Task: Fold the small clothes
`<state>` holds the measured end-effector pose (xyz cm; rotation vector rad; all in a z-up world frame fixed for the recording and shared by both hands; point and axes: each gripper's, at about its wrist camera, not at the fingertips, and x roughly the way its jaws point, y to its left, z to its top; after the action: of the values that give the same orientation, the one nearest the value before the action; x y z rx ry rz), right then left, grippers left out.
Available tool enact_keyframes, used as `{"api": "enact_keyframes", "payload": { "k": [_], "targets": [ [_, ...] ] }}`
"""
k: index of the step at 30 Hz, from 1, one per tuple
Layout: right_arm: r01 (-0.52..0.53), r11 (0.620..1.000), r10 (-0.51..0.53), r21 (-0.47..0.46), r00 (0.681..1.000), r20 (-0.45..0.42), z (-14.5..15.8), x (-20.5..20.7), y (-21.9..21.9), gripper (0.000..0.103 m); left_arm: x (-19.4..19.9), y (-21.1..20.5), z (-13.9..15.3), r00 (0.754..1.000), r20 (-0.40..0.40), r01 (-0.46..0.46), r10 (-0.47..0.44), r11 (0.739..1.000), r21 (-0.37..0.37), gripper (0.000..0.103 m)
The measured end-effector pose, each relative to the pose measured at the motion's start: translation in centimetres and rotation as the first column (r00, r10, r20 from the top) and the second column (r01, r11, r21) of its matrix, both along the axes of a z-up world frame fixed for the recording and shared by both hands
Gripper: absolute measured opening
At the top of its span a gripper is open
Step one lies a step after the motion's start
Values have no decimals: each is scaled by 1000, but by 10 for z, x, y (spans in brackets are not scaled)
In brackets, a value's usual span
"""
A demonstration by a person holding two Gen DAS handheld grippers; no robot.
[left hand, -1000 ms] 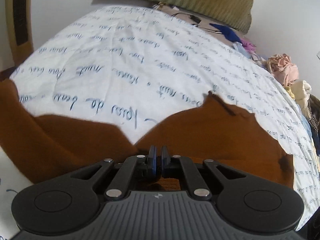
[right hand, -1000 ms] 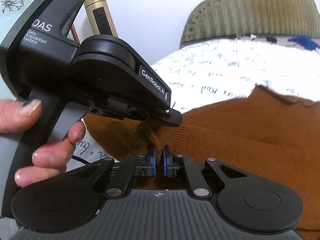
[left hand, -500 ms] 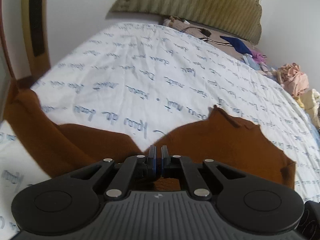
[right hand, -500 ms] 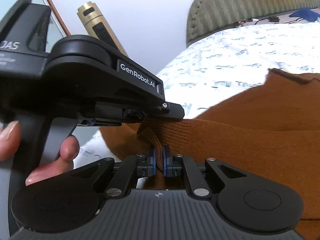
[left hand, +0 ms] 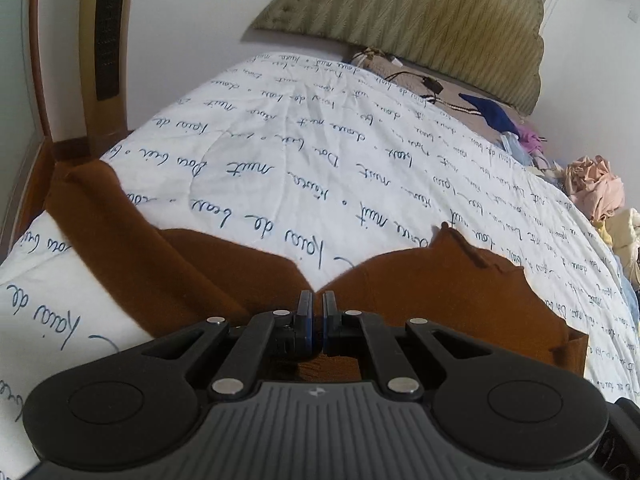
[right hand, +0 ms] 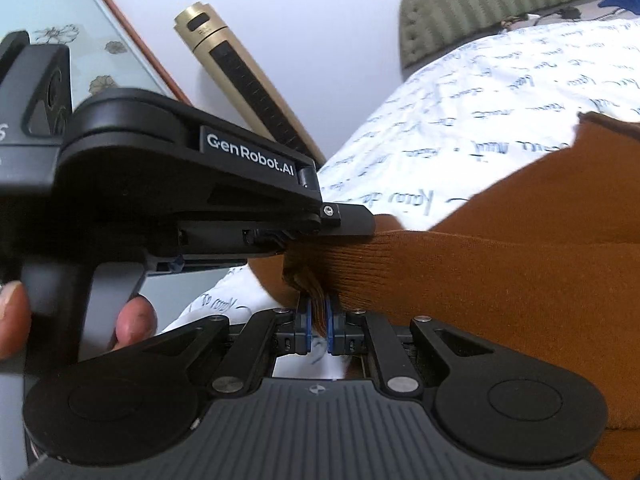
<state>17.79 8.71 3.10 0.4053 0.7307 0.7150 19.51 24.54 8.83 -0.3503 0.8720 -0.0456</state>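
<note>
A brown knit garment (left hand: 440,300) lies spread on the bed's white quilt (left hand: 320,152), which carries blue script. One sleeve trails off to the left edge. My left gripper (left hand: 318,308) is shut, with brown knit showing just under its jaws. In the right wrist view the left gripper (right hand: 360,226) pinches the ribbed hem of the garment (right hand: 500,260) from the left. My right gripper (right hand: 319,316) is shut on a bunched fold of that same hem, right below the left one's tips. The hem runs taut to the right from both grips.
An olive padded headboard (left hand: 420,20) stands at the far end. A cable (left hand: 432,86), a blue cloth (left hand: 488,110) and a pile of clothes (left hand: 596,188) lie along the right side. A gold column (right hand: 248,76) leans against the wall at left. A person's fingers (right hand: 132,320) hold the left handle.
The left gripper has risen and drawn back with the hem, so more bed shows. The right gripper has rolled, and the ribbed fold now sits deeper between its pads.
</note>
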Motion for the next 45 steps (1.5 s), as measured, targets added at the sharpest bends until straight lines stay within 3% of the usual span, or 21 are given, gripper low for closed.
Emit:
{"api": "enact_keyframes", "payload": {
  "k": [5,10,18,23,27,32,35,38,45],
  "targets": [
    [82,995,-78,57,994,-73,-12,-1,-28,12,10,-6,-8,999,-37,8,-8,1000,-4,5],
    [196,973,-183,121,977,-109,-17,-7,-64,12,20,-29,1,998,-20,56,-56,998,-11,5],
    [289,946,-268,149,953,-144,-28,-19,-88,12,20,-75,9,984,7,179,-179,984,2,5],
    [386,913,-362,131,915,-178,-38,-39,-105,12,13,-76,4,983,9,181,-181,983,7,5],
    [373,918,-352,131,922,-160,-37,-47,-110,16,-1,-65,0,985,43,168,-167,986,0,5],
    [341,929,-326,142,937,-123,-24,-37,-109,16,-9,-38,7,991,91,105,-97,991,-86,5],
    [334,931,-303,148,932,-200,-26,-17,-109,17,-12,-36,7,991,86,107,-102,992,-63,5],
    [367,916,-319,161,911,-260,-33,-11,-111,27,-16,-31,0,992,64,115,-111,992,-61,5],
    [305,929,-245,208,931,-271,-36,-6,-91,25,-37,3,-23,998,33,63,-60,994,-85,5]
  ]
}}
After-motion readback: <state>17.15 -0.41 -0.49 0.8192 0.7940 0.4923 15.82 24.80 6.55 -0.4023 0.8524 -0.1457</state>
